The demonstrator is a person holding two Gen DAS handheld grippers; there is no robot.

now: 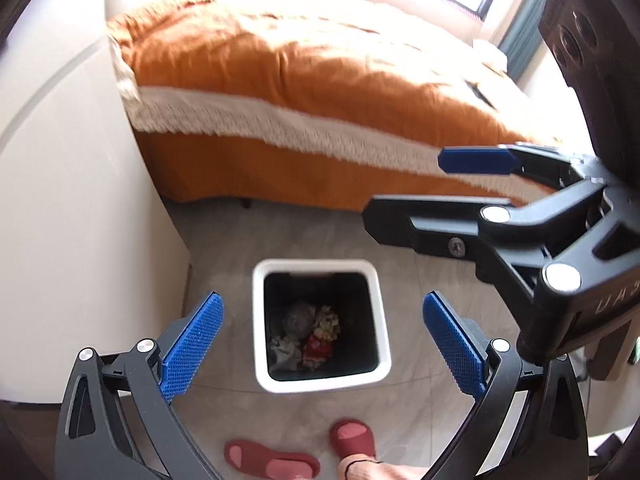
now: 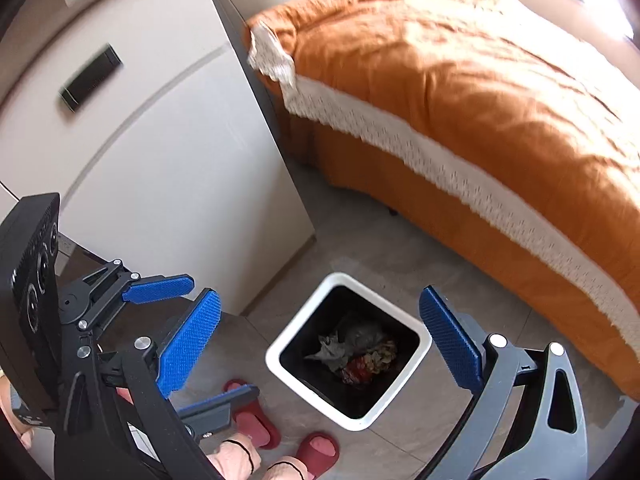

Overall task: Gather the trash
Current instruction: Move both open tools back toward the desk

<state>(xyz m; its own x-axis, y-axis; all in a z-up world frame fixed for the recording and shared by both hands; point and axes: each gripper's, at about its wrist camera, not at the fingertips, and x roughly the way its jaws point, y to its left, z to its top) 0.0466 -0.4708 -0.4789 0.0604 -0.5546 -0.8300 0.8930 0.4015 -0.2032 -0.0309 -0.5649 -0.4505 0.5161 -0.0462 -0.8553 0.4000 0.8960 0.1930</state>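
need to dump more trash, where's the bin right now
The white bin stands on the grey floor, low centre in both wrist views, between the white cabinet and the orange bed.

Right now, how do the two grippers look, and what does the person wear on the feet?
Both the left gripper and the right gripper have black angular frames with silver round bolts and blue fingers with a fine knobbed texture. The housing of each carries round black lens-like rings. The person wears red slippers.

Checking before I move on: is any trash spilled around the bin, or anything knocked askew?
Nothing stands out. The white bin stands upright on the tiled floor, with crumpled trash inside it and none visible on the floor around it.
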